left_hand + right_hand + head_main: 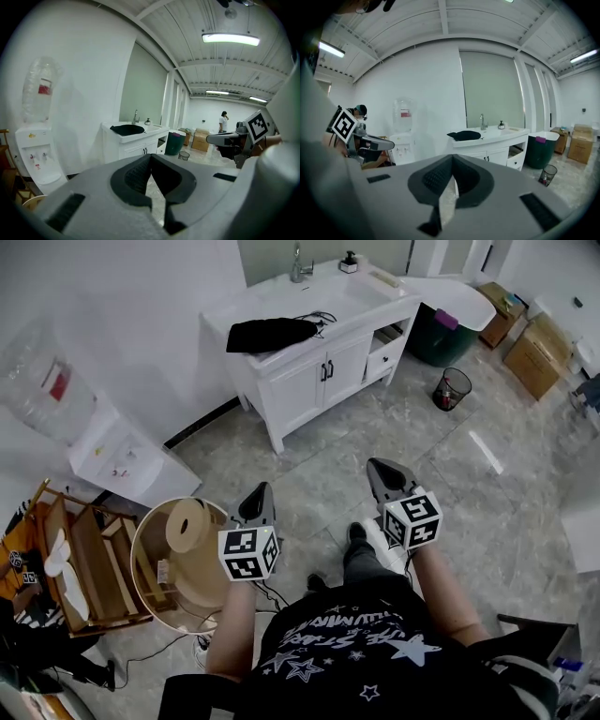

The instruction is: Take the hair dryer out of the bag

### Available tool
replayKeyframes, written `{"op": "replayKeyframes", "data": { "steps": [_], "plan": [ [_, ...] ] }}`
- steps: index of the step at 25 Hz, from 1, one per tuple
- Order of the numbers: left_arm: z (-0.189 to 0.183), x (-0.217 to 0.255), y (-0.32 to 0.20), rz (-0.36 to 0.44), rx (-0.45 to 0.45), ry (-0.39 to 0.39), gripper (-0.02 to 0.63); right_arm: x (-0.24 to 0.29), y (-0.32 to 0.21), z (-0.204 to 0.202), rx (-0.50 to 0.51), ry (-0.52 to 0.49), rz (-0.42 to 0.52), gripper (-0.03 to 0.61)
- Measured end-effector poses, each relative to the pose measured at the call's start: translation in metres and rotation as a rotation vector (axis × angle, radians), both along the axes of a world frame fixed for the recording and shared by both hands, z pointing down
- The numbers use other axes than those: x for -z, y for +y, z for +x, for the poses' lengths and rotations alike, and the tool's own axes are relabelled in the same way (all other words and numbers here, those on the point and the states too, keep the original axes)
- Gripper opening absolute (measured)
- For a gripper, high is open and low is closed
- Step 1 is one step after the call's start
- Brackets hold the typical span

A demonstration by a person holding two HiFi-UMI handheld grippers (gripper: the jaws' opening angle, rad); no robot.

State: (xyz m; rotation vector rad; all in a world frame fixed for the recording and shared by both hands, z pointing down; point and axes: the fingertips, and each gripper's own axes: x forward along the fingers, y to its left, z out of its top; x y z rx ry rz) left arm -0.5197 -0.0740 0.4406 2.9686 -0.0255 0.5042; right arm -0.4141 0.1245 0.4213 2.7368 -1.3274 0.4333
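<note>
A white cabinet [309, 381] is seen across the tiled floor [469, 493], well apart from both grippers. A black bag [272, 334] is laid on top of it, left of the sink [349, 296]. The left gripper [260, 491] and right gripper [380, 468] are held side by side over the floor, jaws pressed together with nothing between them.

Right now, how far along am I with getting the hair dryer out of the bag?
Nothing looks done: the black bag lies on the white vanity, across the floor from you, and no hair dryer shows. Nothing is in hand: the left gripper and right gripper are both shut and empty. Left to do: walk over, open the bag, lift the dryer out.
</note>
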Motion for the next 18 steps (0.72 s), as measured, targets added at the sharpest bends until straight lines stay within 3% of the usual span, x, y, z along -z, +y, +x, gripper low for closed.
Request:
{"op": "replayKeyframes", "data": {
  "steps": [5, 10, 18],
  "plan": [
    [0.019, 0.005, 0.002, 0.012, 0.004, 0.001, 0.011, -0.004, 0.008, 0.020, -0.005, -0.010, 0.008, 0.006],
    [0.054, -0.005, -0.003, 0.014, 0.050, -0.027, 0.011, -0.020, 0.011, 0.070, 0.002, -0.037, 0.024, 0.005],
    [0.166, -0.017, 0.011, 0.029, 0.107, -0.087, 0.011, -0.030, 0.019, 0.198, 0.063, -0.075, 0.055, 0.006]
  ]
}}
